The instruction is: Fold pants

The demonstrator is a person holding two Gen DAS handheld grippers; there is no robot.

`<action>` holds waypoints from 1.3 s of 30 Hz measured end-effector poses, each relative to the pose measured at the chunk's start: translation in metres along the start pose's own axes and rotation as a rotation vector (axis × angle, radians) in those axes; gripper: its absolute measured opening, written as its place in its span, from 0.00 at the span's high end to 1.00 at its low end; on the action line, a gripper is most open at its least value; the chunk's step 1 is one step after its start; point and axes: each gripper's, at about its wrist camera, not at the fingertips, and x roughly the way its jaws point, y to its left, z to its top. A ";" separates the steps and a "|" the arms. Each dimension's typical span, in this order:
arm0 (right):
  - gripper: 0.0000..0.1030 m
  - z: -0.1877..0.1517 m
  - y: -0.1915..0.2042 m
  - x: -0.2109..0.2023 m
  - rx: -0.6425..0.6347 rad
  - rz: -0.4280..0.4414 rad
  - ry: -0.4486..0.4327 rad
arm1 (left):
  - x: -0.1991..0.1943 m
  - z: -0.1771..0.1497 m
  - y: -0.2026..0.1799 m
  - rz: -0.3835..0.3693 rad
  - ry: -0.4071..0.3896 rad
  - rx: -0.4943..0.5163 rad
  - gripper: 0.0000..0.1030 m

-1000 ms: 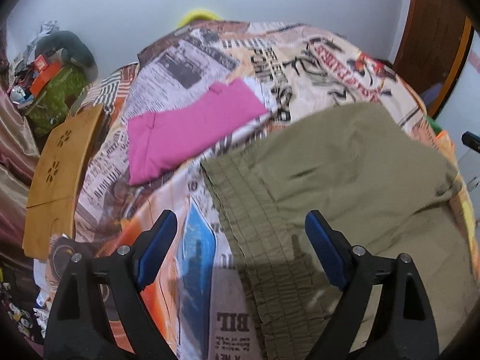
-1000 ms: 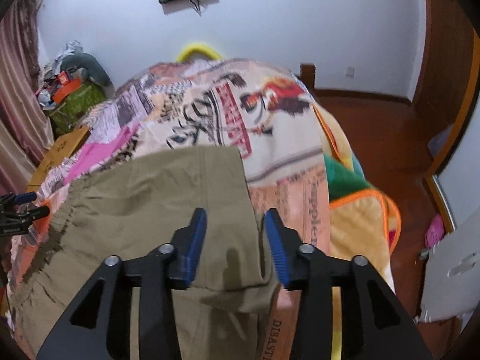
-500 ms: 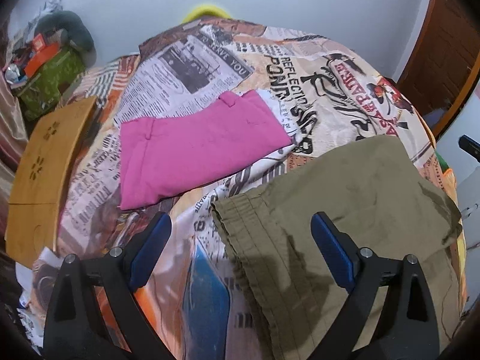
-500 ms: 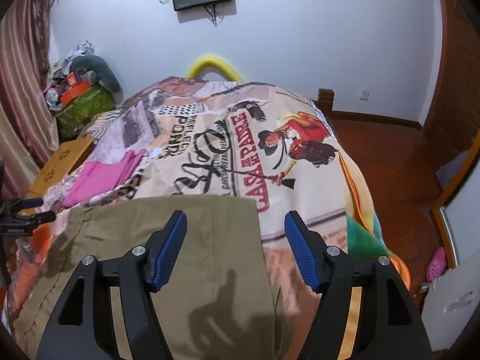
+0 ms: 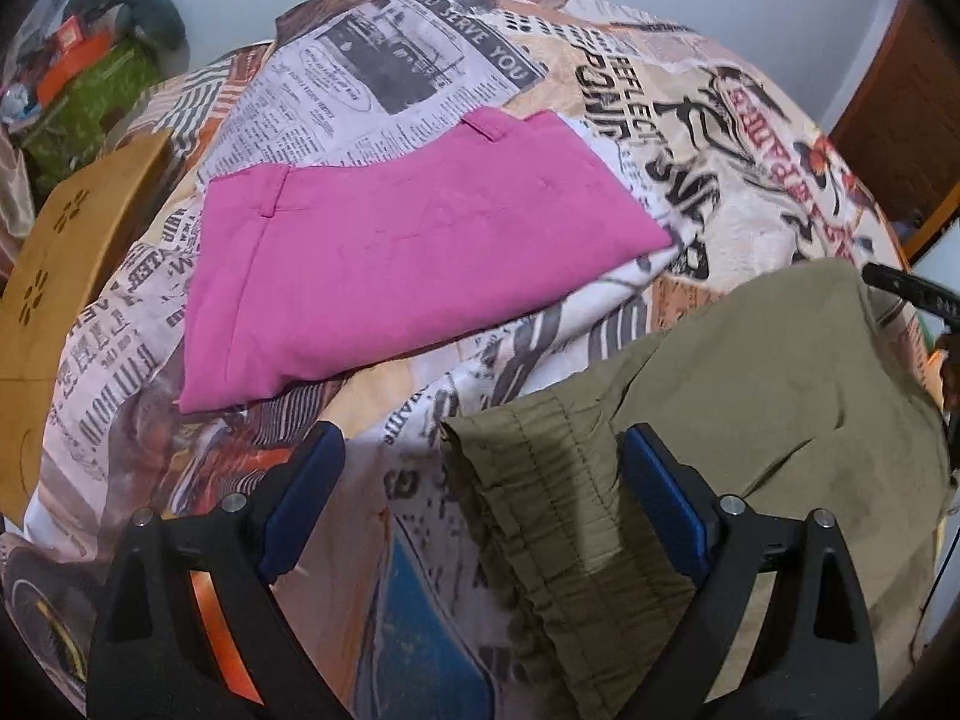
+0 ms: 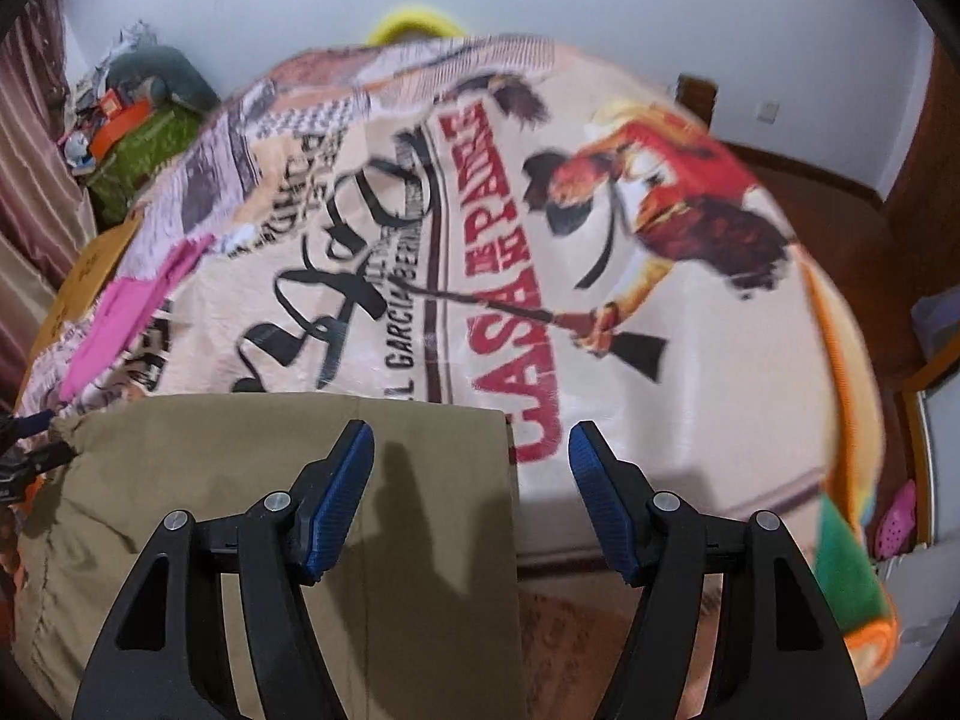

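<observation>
Your olive-khaki cotton pants (image 5: 750, 396) lie folded on the newspaper-print bedspread (image 5: 420, 60), soft, light, floppy. Both tongs, left gripper (image 5: 480, 498) & right gripper (image 6: 471, 501), gape wide, holding nothing. Grab the elastic waistband (image 5: 540, 480) & hem corner.

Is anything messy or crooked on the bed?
Not much. The olive pants lie folded, though the gathered waistband bunches unevenly at the corner. The pink pants sit folded but angled across the printed blanket. Both the left gripper and right gripper are open and empty.
</observation>
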 end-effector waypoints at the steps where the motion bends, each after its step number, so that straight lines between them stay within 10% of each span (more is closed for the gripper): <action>1: 0.38 -0.001 0.001 0.009 -0.007 -0.004 0.024 | 0.002 -0.001 -0.001 0.004 -0.002 0.008 0.08; 5: 0.39 -0.008 -0.001 0.019 0.019 0.025 0.014 | 0.003 -0.003 -0.001 0.000 -0.016 0.002 0.10; 14: 0.87 -0.012 0.004 0.011 0.039 0.046 -0.021 | -0.002 0.001 -0.003 -0.008 -0.024 0.027 0.29; 19: 0.89 -0.012 0.010 -0.006 0.005 0.037 -0.105 | -0.016 -0.004 -0.004 -0.008 -0.053 0.043 0.38; 21: 0.89 -0.011 0.015 -0.017 -0.016 0.030 -0.147 | -0.023 -0.005 -0.006 0.020 -0.070 0.061 0.68; 23: 0.89 -0.008 0.019 -0.027 -0.037 0.017 -0.184 | -0.025 -0.004 -0.004 0.019 -0.053 0.059 0.76; 39: 0.89 -0.016 0.023 -0.029 -0.048 0.006 -0.177 | 0.006 0.010 0.007 -0.150 0.077 -0.074 0.55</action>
